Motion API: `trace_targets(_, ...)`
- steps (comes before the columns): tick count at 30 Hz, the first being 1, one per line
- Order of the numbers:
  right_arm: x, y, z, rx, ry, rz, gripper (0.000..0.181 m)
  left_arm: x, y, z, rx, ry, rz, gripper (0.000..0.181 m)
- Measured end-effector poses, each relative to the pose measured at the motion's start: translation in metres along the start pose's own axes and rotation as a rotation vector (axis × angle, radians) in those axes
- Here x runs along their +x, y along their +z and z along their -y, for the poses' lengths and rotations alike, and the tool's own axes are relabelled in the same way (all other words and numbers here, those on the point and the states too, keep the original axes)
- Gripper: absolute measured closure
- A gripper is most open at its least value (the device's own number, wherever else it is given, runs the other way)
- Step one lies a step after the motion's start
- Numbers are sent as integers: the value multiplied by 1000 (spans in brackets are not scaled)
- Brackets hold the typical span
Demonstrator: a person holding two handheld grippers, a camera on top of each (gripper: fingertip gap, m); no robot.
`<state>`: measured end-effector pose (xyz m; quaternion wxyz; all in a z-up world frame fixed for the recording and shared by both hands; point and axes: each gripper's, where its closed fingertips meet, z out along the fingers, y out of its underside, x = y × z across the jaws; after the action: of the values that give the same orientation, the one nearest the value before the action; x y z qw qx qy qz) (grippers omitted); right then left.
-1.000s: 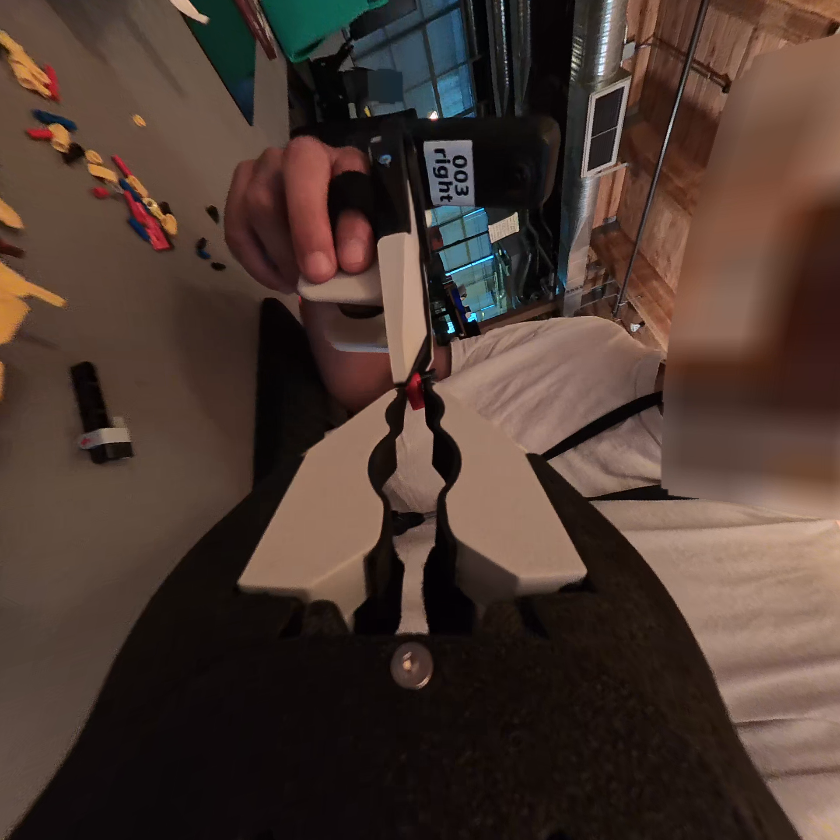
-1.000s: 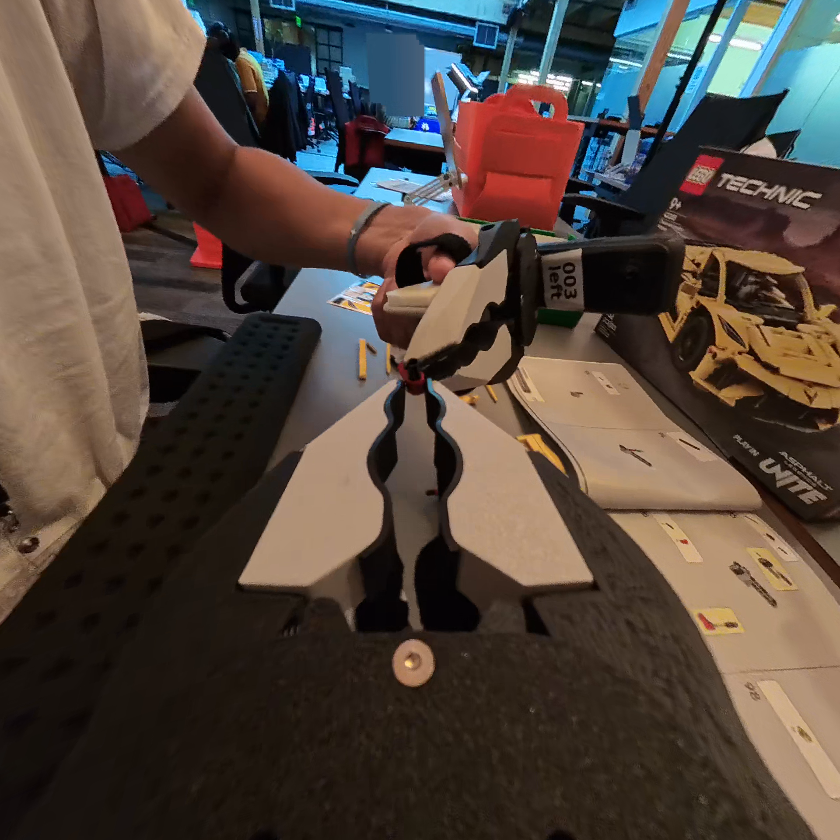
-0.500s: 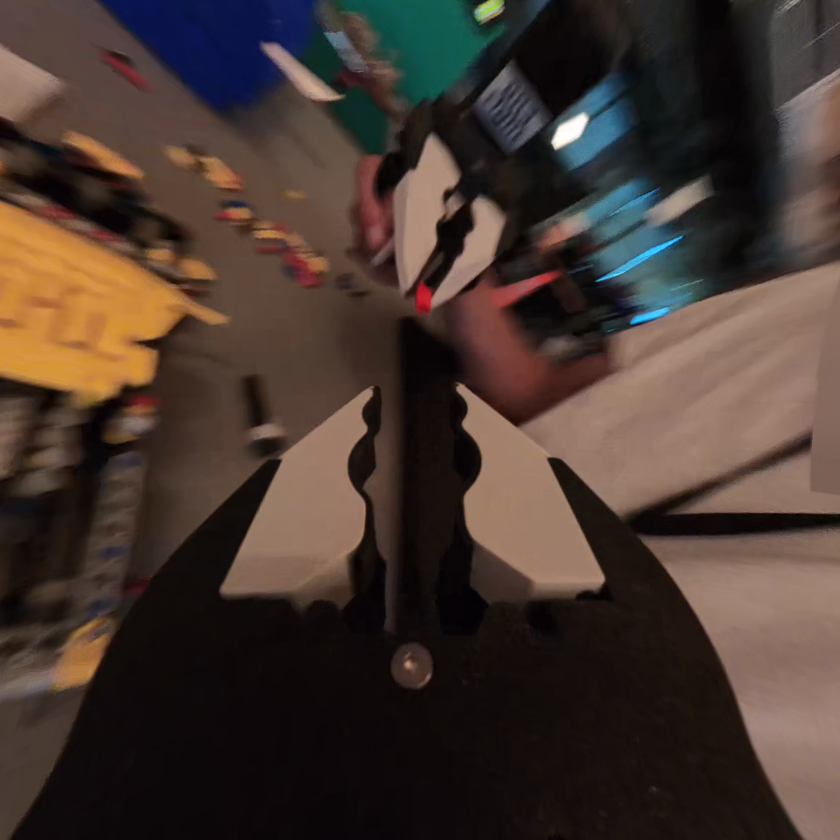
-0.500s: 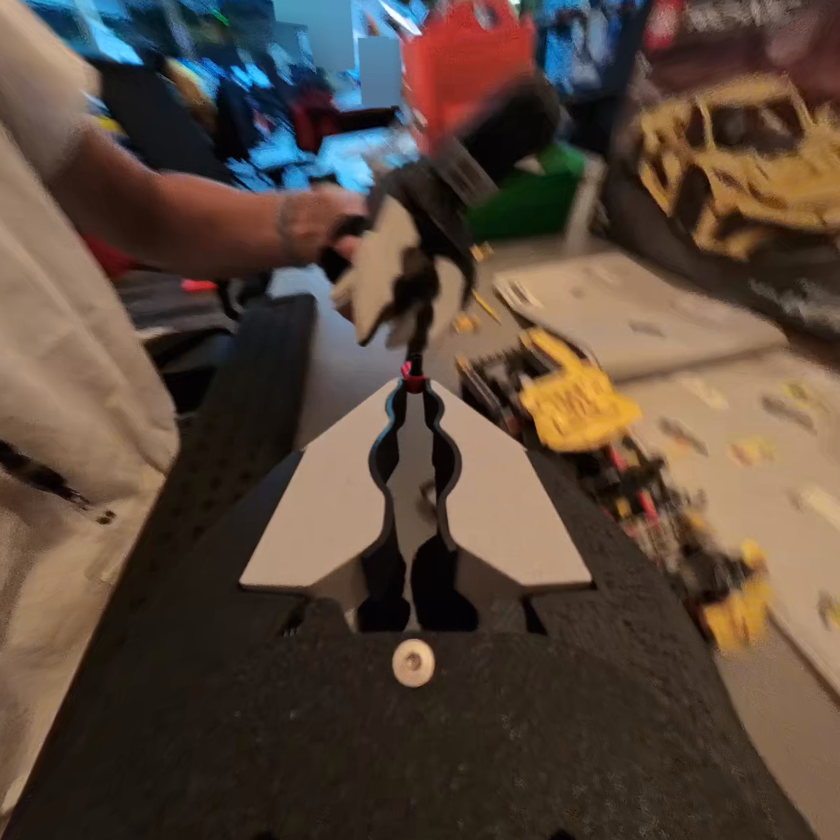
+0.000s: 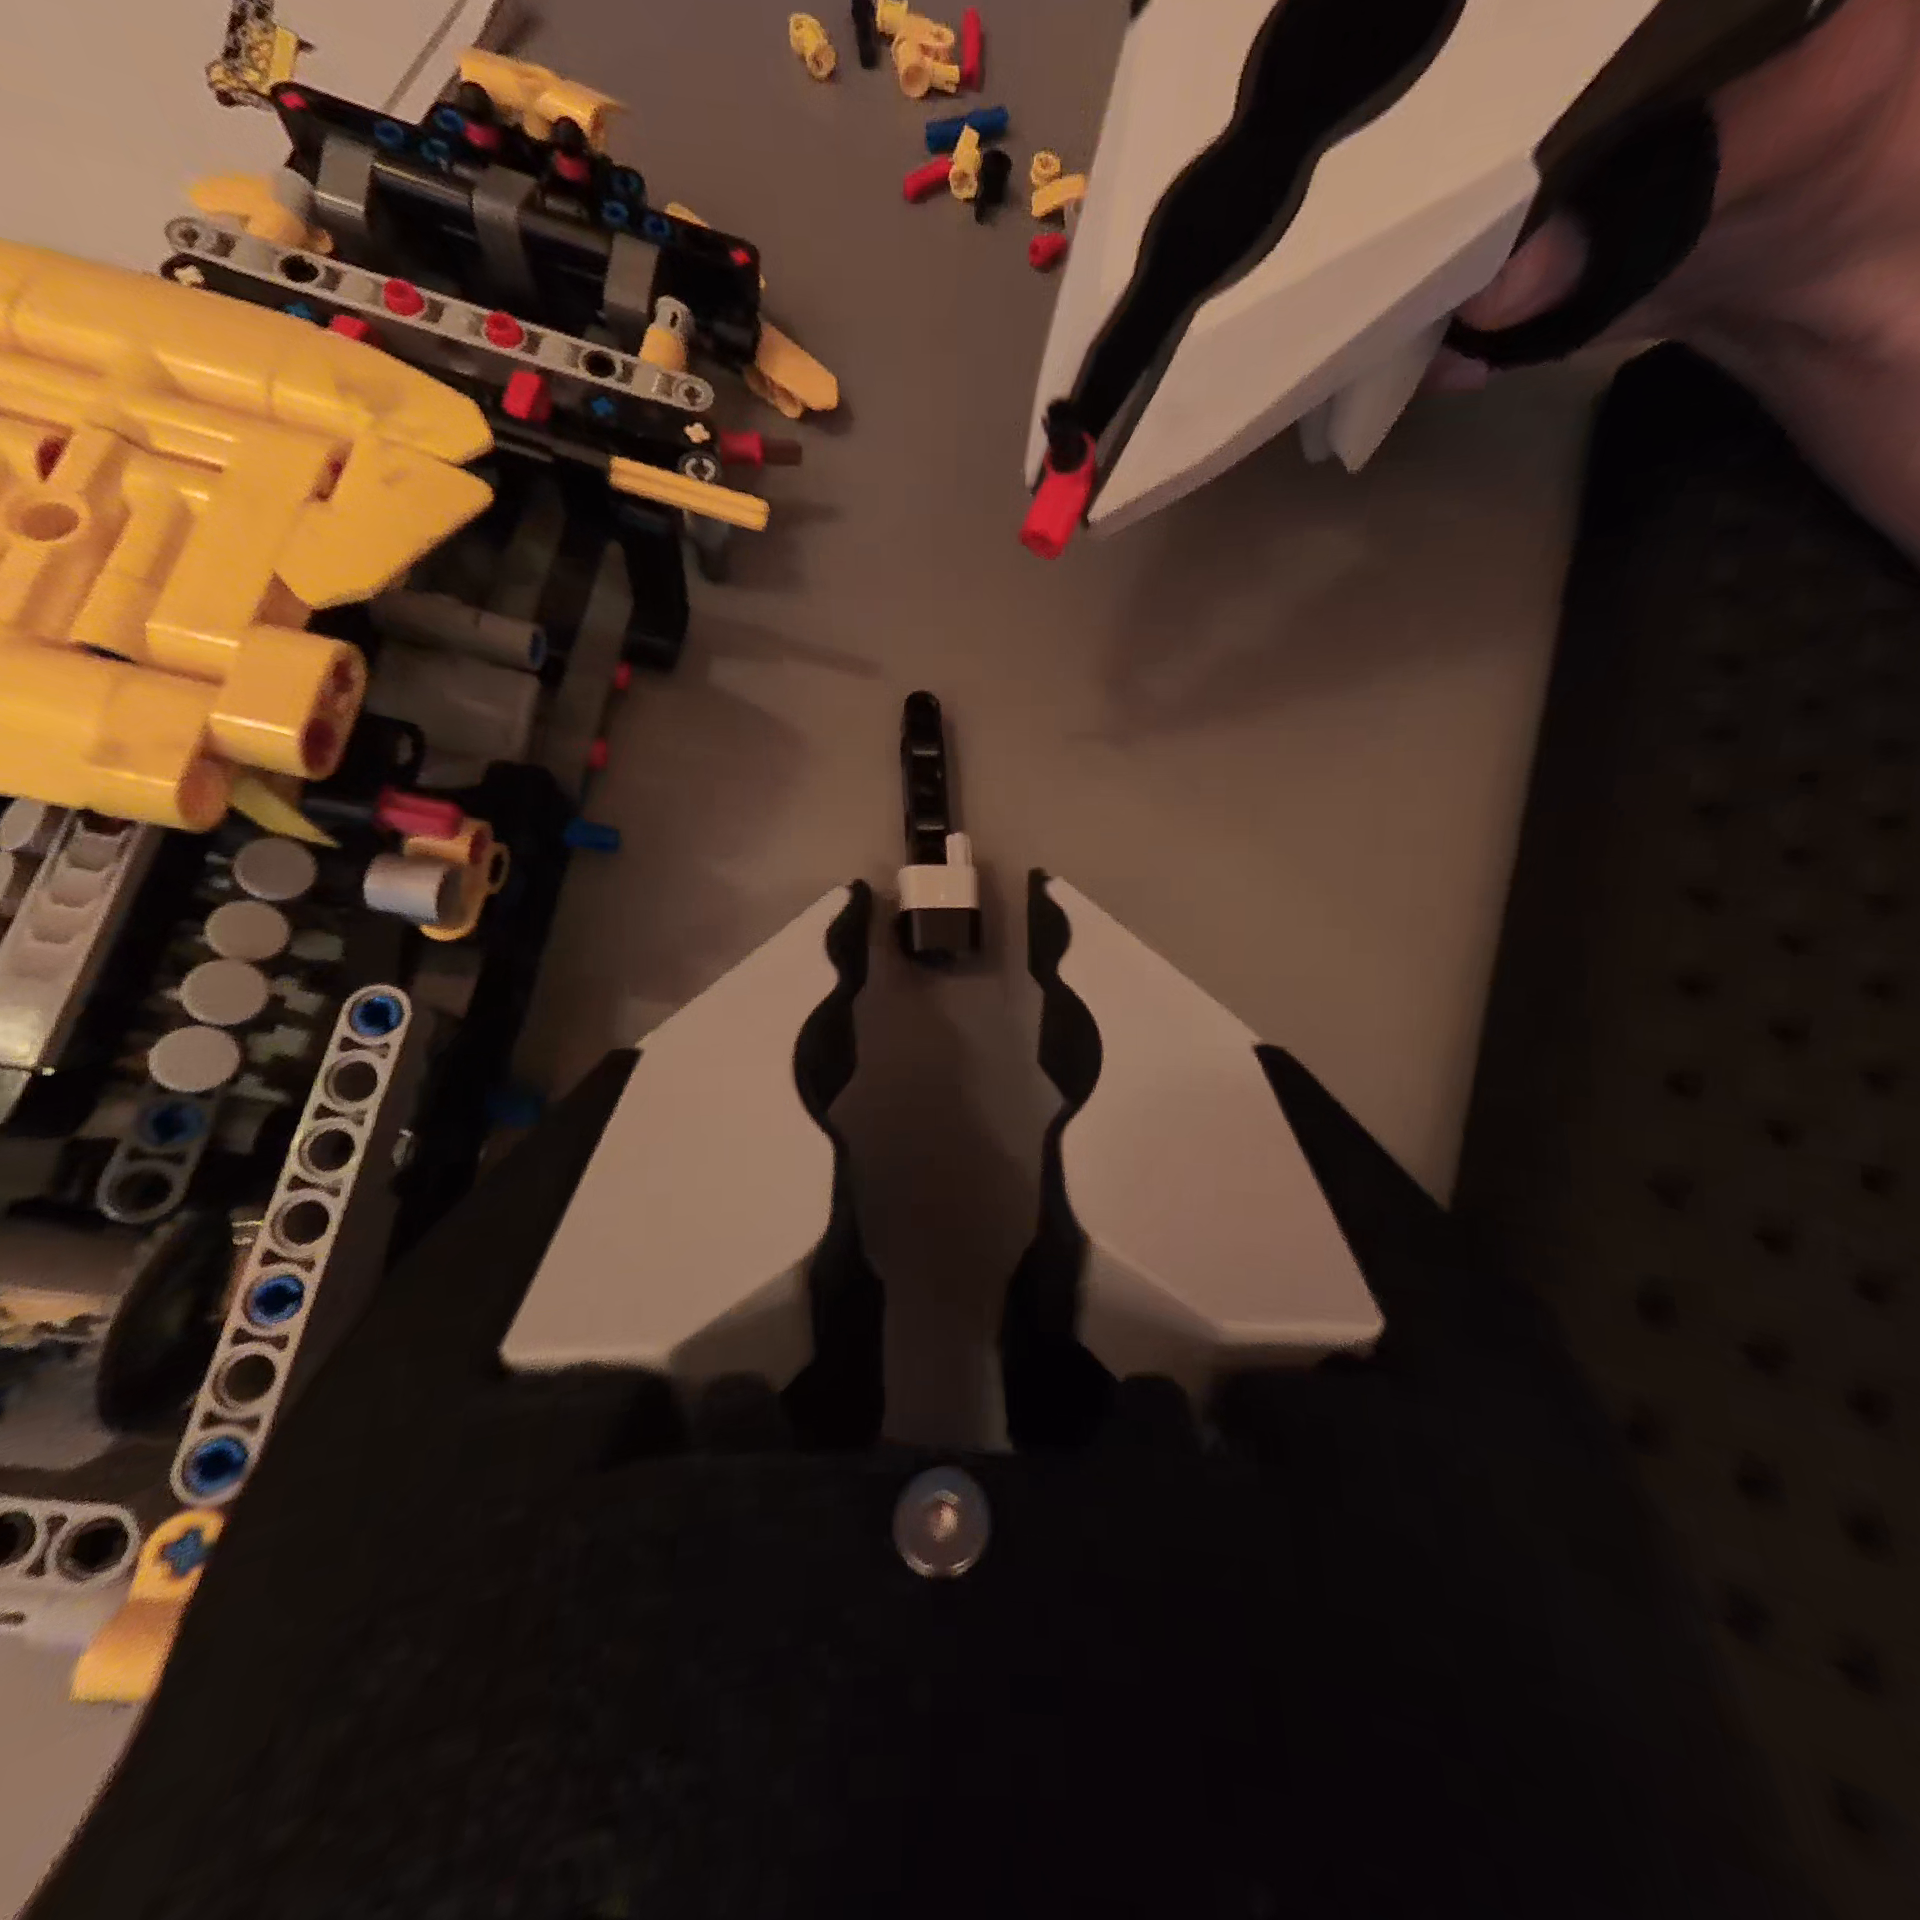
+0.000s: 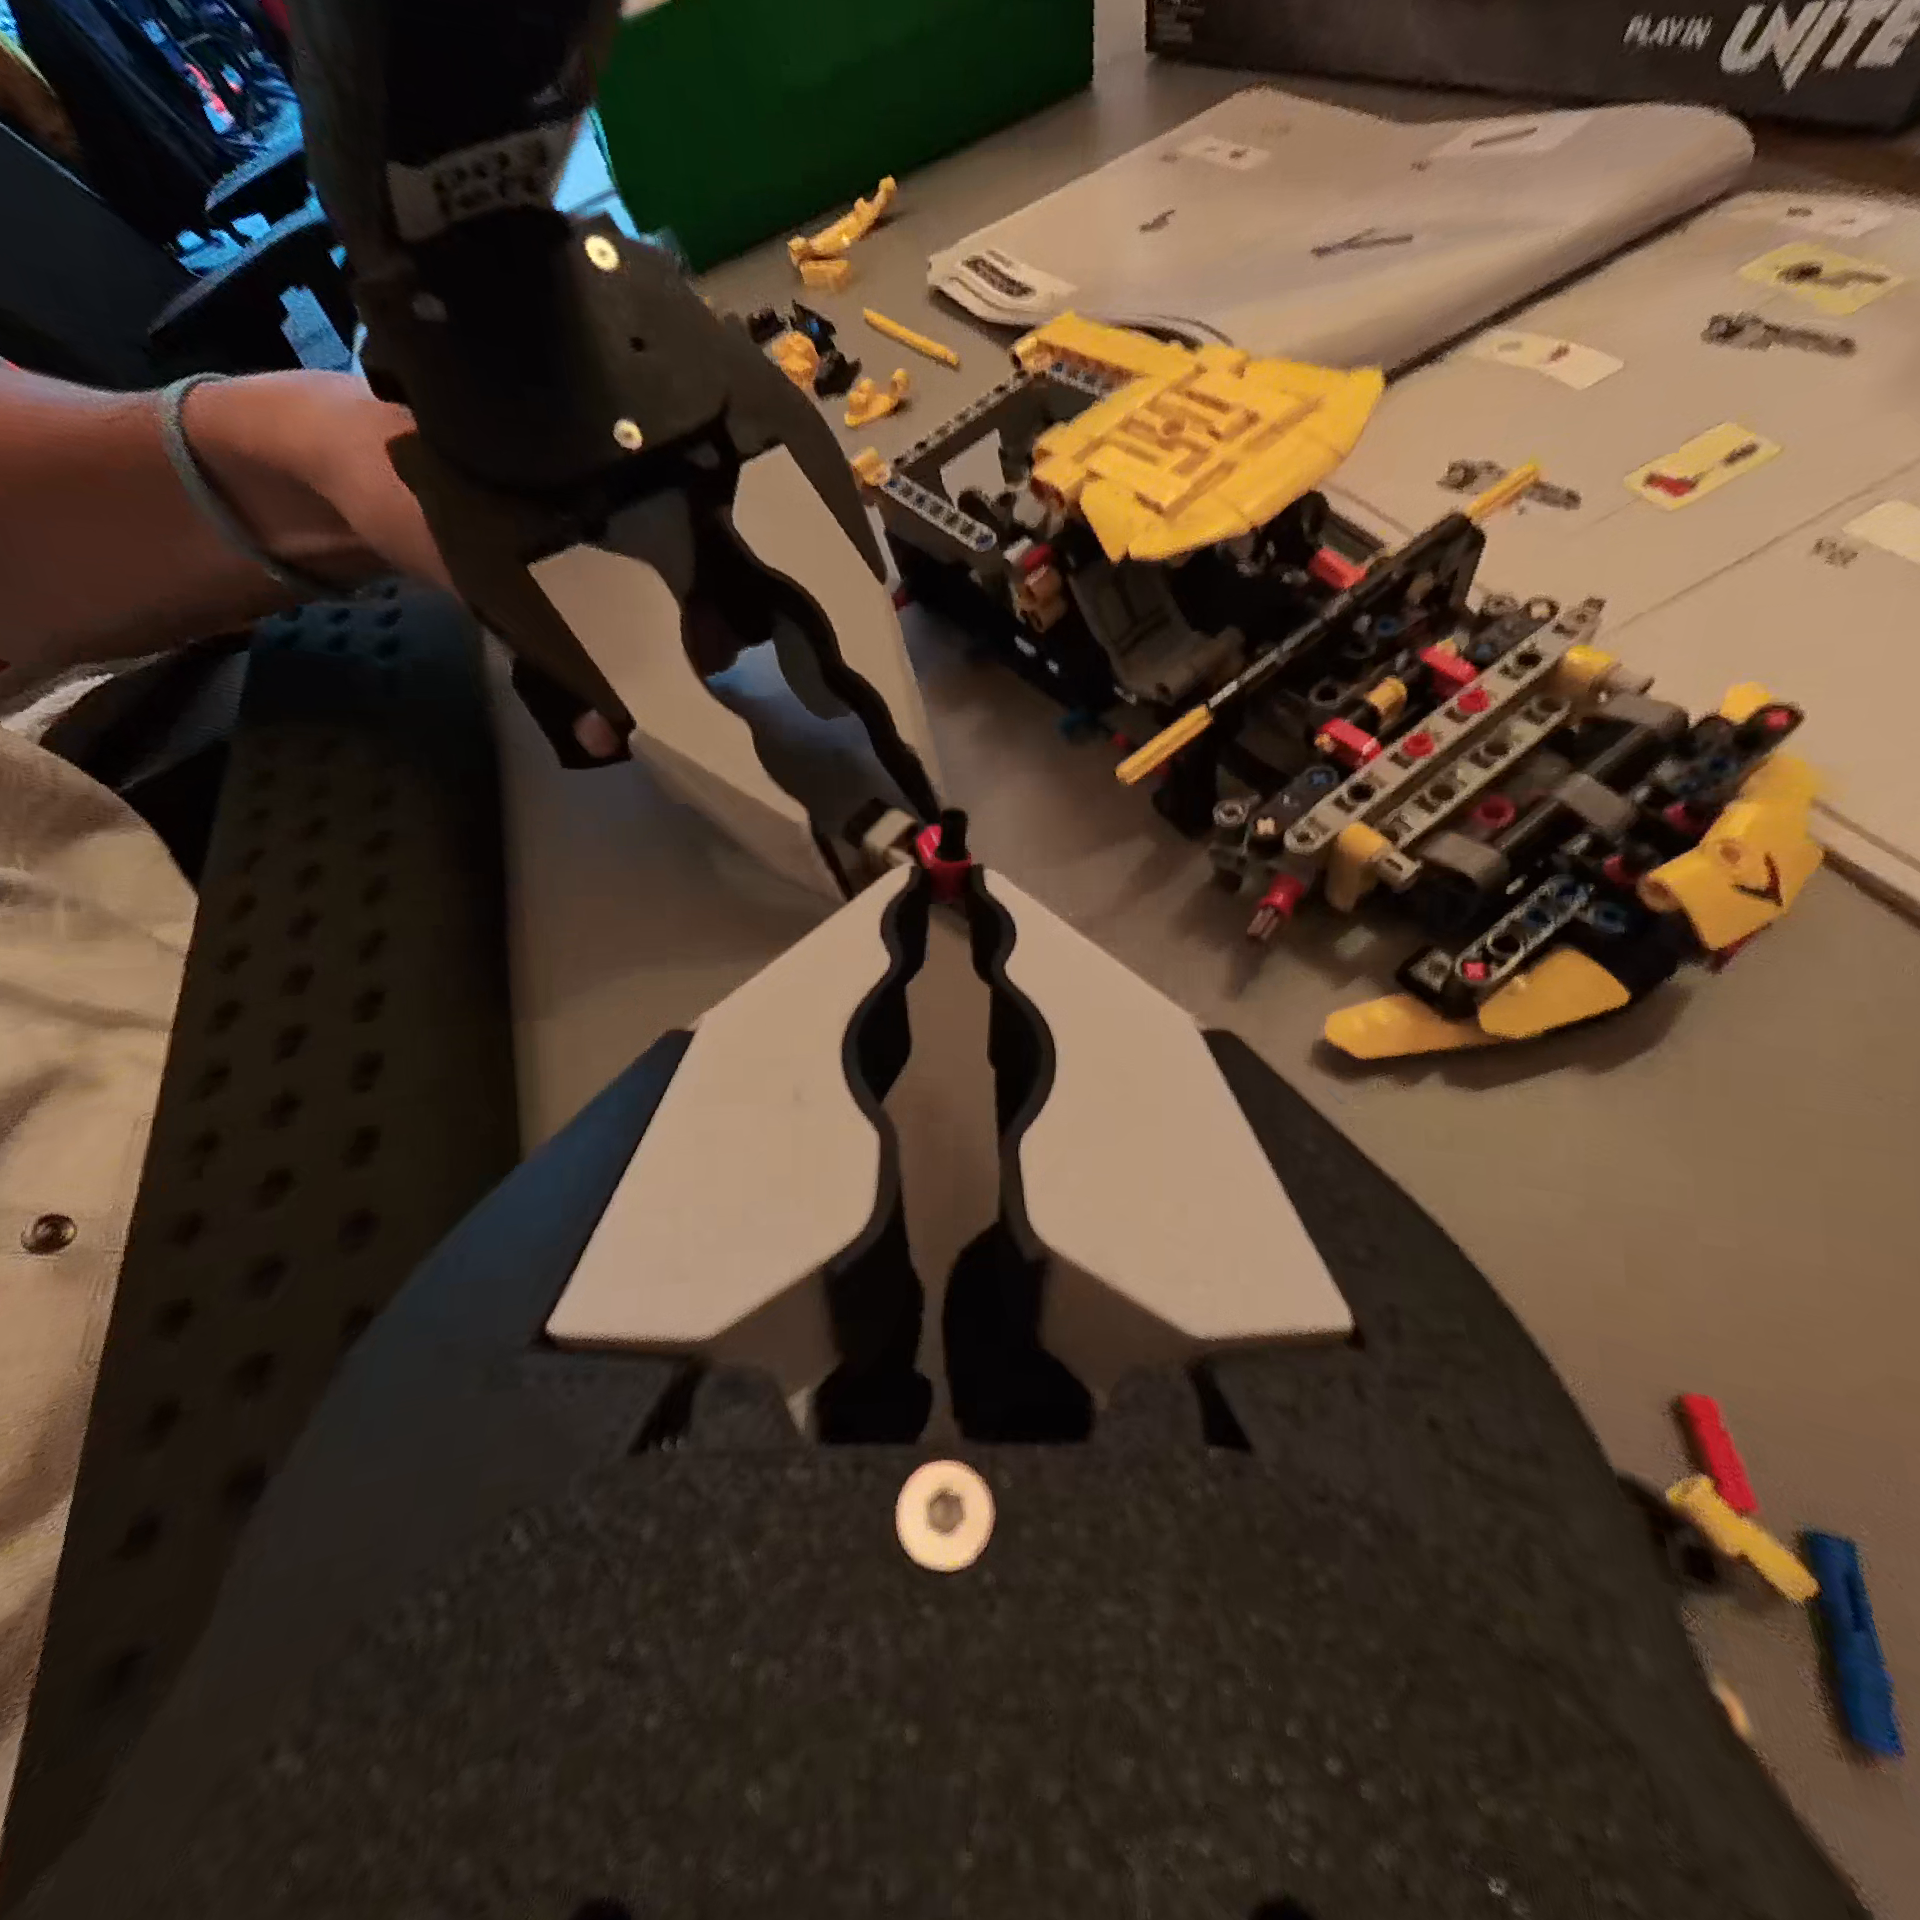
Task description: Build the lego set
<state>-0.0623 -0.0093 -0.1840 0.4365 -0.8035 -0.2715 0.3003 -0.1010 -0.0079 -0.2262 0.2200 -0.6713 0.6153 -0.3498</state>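
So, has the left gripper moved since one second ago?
Yes. The left gripper has swung down from facing the person's white shirt to the grey table, its jaws now open around a small black-and-grey piece.

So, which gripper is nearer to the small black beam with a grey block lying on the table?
Left. The left gripper is open with the black beam right at its fingertips; the right gripper holds a red pin farther away.
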Motion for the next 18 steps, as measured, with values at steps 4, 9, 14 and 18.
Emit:
trace_targets(4, -1, -4, 0, 22, 7, -8, 175, -1, 0, 1, 9, 1, -22, 165)
trace_targets(9, -21, -7, 32, 155, -9, 57, 175, 6, -30, 33, 228, 215, 25, 165)
trace_targets(14, -24, -19, 60, 321, -2, 12, 175, -3, -73, 61, 364, 812, 581, 166)
trace_targets(18, -27, -14, 64, 363, 163, 95, 175, 1, -86, 60, 336, 1049, 820, 165)
